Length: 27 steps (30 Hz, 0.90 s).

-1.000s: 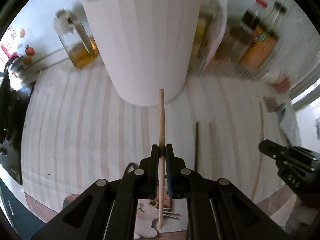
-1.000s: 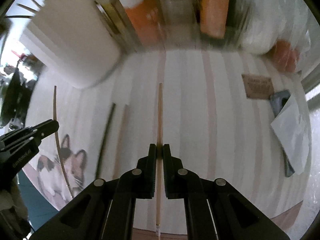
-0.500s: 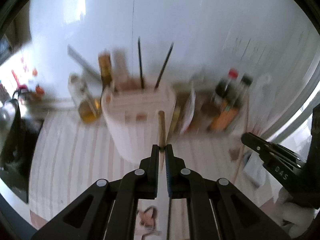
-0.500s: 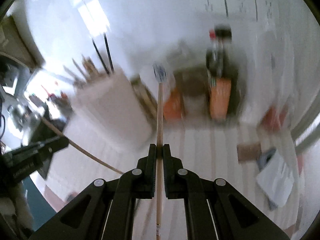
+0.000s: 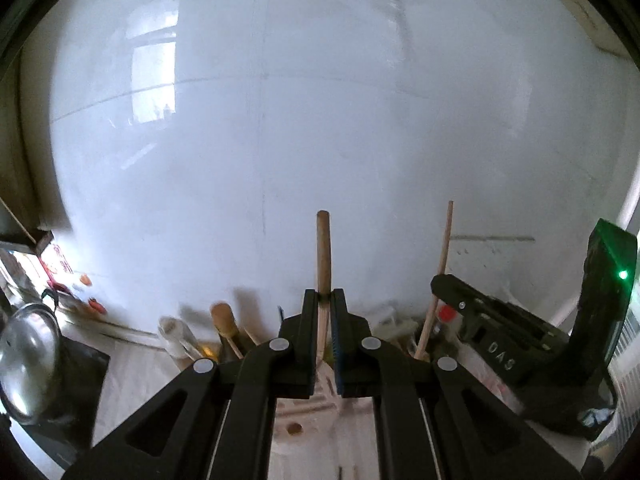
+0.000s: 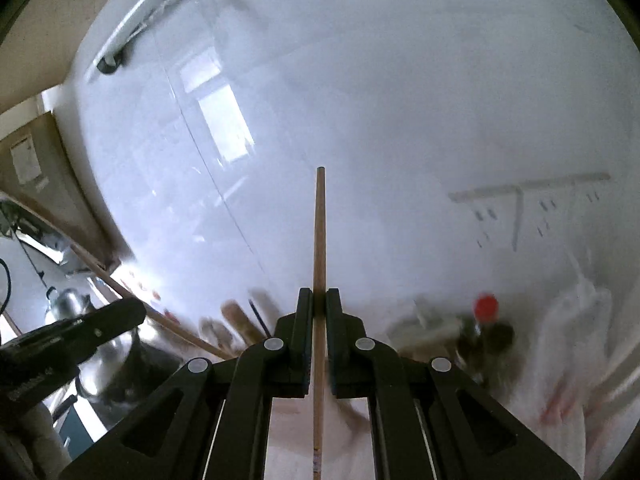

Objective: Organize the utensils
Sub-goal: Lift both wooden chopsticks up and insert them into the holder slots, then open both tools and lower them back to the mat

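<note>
chopsticks had left the mat: a second before both lay flat, and now each stood upright before the wall, so dropping them in the holder (image 5: 304,420) seemed next. left claw (image 5: 325,300) pinched one chopstick (image 5: 323,252); right claw (image 6: 316,300) pinched another (image 6: 319,232). only the left view showed the holder below.
</note>
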Each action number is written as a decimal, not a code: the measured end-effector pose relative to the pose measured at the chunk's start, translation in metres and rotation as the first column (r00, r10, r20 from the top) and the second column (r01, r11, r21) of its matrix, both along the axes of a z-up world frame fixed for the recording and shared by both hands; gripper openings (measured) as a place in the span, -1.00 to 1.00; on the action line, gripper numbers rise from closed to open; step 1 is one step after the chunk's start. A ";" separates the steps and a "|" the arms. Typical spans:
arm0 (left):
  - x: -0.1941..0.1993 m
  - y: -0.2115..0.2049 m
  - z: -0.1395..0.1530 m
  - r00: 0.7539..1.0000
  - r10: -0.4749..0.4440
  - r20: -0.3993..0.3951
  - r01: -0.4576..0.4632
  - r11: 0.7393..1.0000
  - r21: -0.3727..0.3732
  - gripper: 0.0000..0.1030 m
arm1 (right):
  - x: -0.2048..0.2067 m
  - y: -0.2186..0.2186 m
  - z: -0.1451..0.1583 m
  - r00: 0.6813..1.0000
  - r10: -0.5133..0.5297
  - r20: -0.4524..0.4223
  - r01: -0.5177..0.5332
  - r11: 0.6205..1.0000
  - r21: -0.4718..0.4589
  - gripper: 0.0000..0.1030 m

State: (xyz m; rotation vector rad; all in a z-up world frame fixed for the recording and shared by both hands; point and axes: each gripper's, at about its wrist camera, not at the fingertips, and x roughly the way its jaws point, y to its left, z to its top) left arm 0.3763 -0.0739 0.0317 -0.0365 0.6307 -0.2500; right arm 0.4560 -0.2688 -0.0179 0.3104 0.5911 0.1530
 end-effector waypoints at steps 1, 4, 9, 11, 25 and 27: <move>0.008 0.003 0.001 1.000 0.006 -0.005 -0.006 1.000 0.006 -0.93 | 0.010 0.005 0.002 1.000 0.003 0.005 -0.003 1.000 0.002 -0.88; 0.028 0.012 -0.009 0.999 0.031 -0.031 -0.030 0.999 0.024 -0.93 | 0.036 0.021 -0.002 1.000 0.015 0.007 -0.015 1.000 0.009 -0.88; 0.046 0.029 -0.043 0.992 0.067 -0.109 -0.063 0.997 0.037 -0.93 | 0.074 0.048 -0.021 0.999 0.034 0.020 -0.034 0.999 -0.001 -0.88; 0.052 0.033 -0.056 0.987 0.077 -0.141 -0.073 0.997 0.036 -0.93 | 0.087 0.056 -0.029 0.999 0.040 0.026 -0.040 0.999 -0.003 -0.88; 0.067 0.048 -0.097 0.959 0.116 -0.259 -0.113 0.993 0.023 -0.83 | 0.115 0.079 -0.075 0.996 0.087 0.014 -0.087 0.996 -0.034 -0.87; 0.064 0.049 -0.092 0.961 0.144 -0.235 -0.137 0.990 0.045 -0.75 | 0.108 0.079 -0.072 0.996 0.086 0.013 -0.085 0.996 -0.040 -0.86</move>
